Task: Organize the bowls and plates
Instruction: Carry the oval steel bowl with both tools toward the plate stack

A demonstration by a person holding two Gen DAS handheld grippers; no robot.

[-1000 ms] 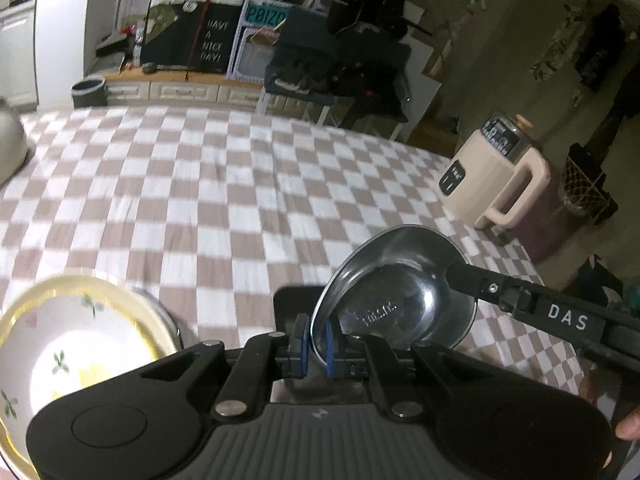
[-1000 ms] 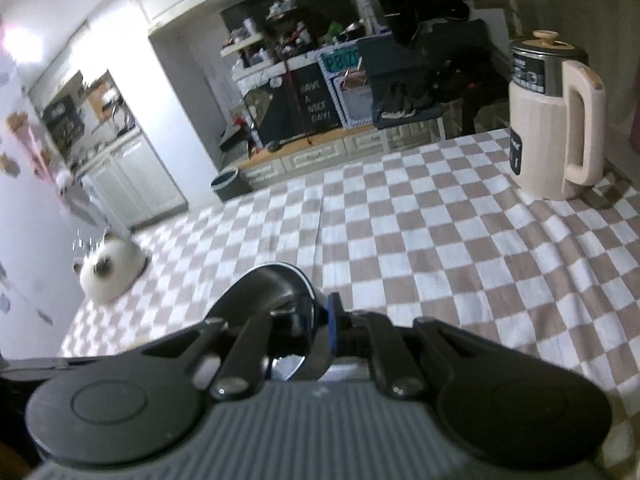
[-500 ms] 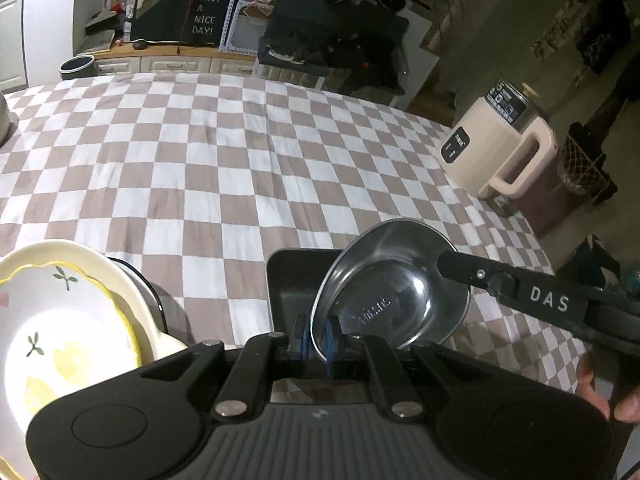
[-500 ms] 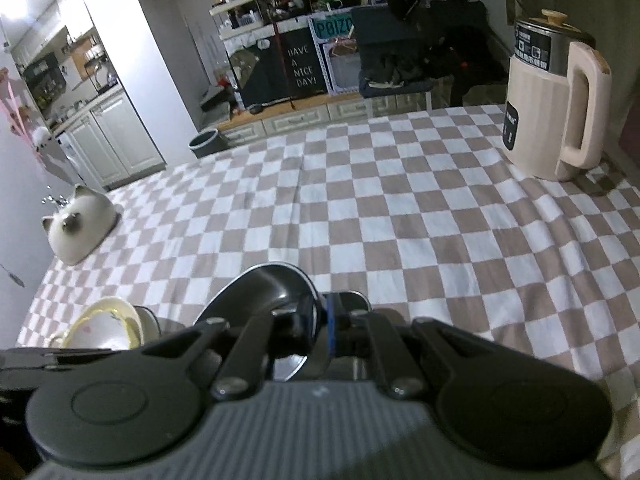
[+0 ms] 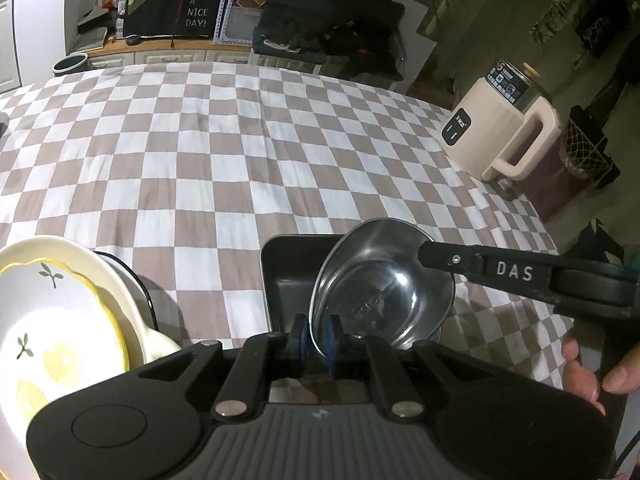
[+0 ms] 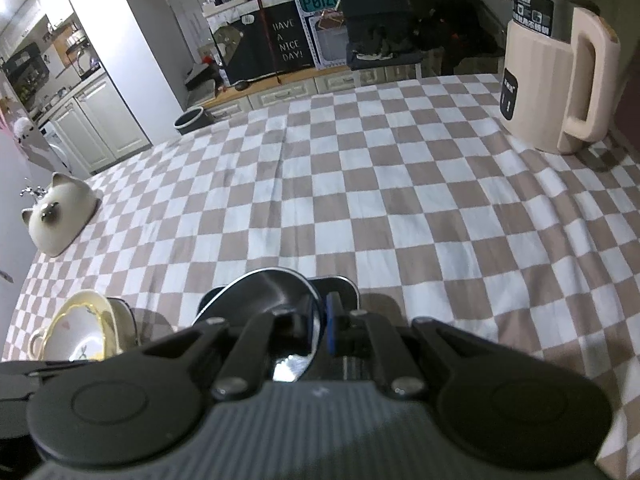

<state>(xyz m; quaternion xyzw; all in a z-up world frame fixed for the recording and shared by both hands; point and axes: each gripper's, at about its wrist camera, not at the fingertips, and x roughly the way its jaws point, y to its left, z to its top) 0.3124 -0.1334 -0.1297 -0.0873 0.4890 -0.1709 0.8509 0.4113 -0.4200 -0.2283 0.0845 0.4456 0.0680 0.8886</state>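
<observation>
Steel bowl (image 5: 384, 288) clamped at its rim by both grippers' fingers (image 5: 329, 334), tilted above a dark tray (image 5: 288, 276).

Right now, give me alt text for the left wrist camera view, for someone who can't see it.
The left gripper clamps the near rim of a tilted steel bowl over a dark square tray, while the right gripper pinches its far rim. A yellow-rimmed floral dish sits at left on the checkered tablecloth, a cream kettle at far right.
</observation>
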